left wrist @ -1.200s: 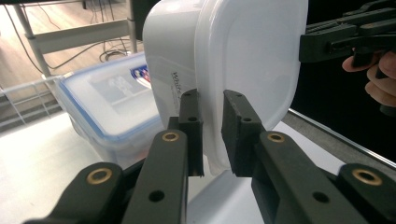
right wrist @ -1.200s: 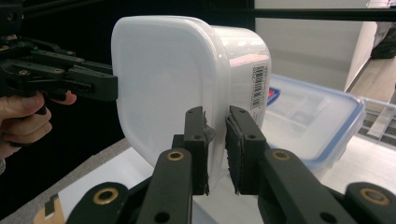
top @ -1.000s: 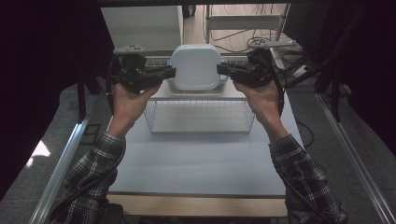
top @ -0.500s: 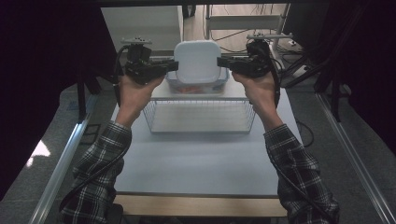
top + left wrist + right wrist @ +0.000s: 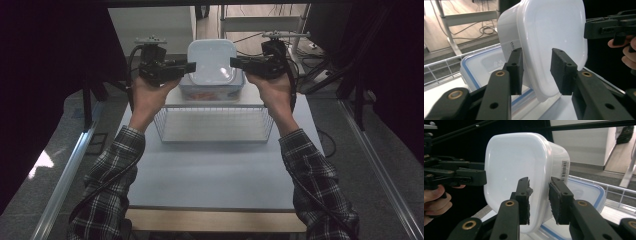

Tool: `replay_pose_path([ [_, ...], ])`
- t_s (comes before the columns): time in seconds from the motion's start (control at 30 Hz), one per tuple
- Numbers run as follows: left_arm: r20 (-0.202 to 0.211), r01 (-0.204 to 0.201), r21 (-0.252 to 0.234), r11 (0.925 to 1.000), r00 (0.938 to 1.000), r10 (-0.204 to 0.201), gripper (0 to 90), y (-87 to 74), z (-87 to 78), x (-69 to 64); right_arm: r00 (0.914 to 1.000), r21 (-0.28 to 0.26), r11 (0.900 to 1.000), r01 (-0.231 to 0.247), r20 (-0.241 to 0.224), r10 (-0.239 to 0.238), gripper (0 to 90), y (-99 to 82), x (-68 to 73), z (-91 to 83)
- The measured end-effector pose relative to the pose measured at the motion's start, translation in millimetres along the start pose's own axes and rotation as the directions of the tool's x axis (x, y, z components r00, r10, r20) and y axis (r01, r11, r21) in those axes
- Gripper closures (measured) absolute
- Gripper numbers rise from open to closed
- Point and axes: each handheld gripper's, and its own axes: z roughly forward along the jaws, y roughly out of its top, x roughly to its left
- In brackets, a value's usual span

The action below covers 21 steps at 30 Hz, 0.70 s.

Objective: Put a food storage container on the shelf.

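I see a white, translucent plastic tub [image 5: 212, 62] with a smooth, glossy sheen. Beneath it lies a clear plastic lid with a blue rim [image 5: 477, 67]. The white wire basket [image 5: 215, 125] looks metal; the pale bench [image 5: 210, 175] reads matt.

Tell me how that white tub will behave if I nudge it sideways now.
The white tub is probably light, since its walls look like thin plastic. Its glossy, smooth surface suggests it is slippery. It appears to sit on the blue-rimmed box, also smooth plastic, so it may slide off rather than tip.
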Motion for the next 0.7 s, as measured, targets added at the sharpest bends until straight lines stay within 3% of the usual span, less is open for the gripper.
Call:
replay_pose_path([
  [0.4,-0.042,0.006,0.019,0.9998,0.9991,-0.005,58.3,5.5,8.7,4.2,0.9996,0.015,0.9998,-0.009,0.026,0.009,63.6,4.7,-4.1,10.9],
  [0.7,-0.039,0.037,0.004,0.9993,0.9986,-0.037,52.8,6.1,13.0,10.0,0.9985,0.010,0.9992,-0.038,0.039,0.038,59.7,7.3,-9.1,17.5],
])
